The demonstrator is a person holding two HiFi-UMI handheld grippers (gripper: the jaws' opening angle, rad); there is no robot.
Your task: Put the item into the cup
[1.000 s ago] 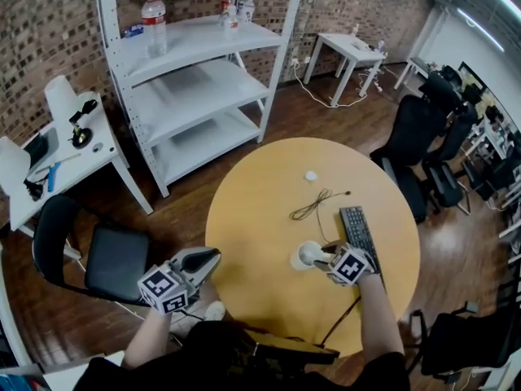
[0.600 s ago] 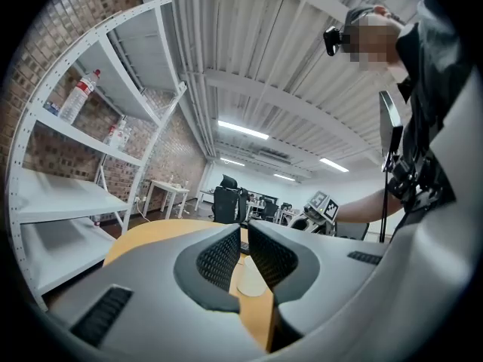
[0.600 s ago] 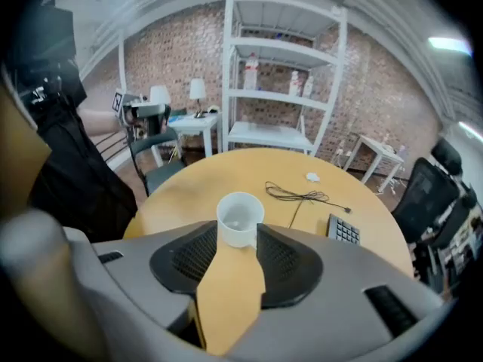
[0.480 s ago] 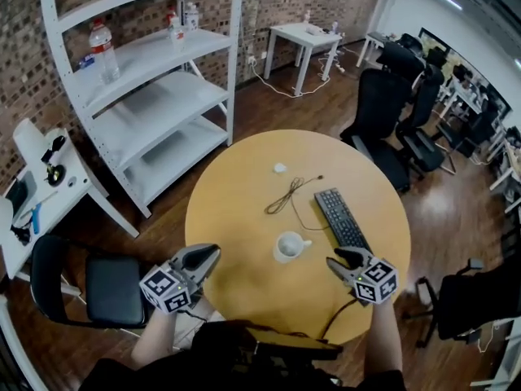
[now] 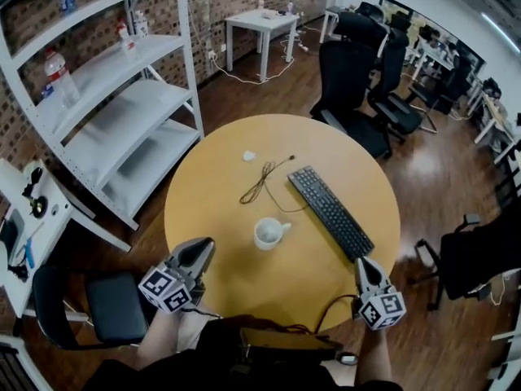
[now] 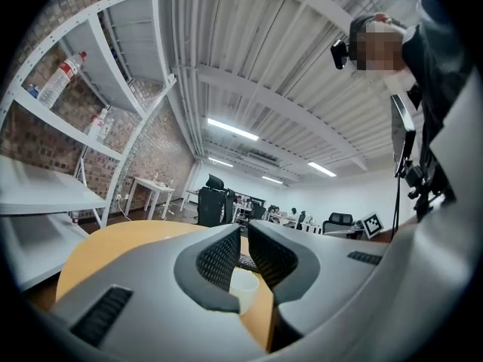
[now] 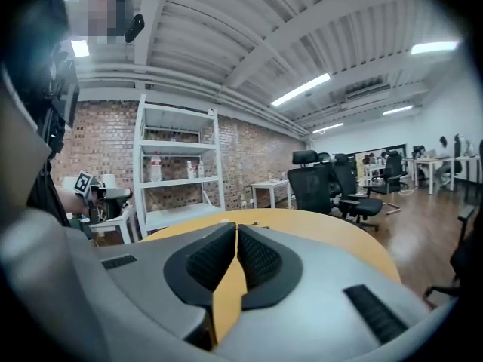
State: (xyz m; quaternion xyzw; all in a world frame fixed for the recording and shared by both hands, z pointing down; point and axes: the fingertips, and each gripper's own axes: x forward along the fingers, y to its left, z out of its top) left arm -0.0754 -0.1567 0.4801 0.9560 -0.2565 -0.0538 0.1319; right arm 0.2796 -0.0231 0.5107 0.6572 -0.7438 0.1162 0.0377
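The right gripper (image 5: 364, 267) has drawn back from the white handled cup (image 5: 266, 233) to the near rim of the round yellow desk (image 5: 203, 194). Its jaws have just closed together on nothing (so the item is probably in the cup, though its inside is too small to read). The cup stands upright mid-desk. The left gripper (image 5: 202, 249) hovers level at the desk's edge, jaws slightly apart and empty.

Round table (image 5: 213, 169): cup (image 5: 266, 233), keyboard (image 5: 330, 212), cable (image 5: 262, 184).
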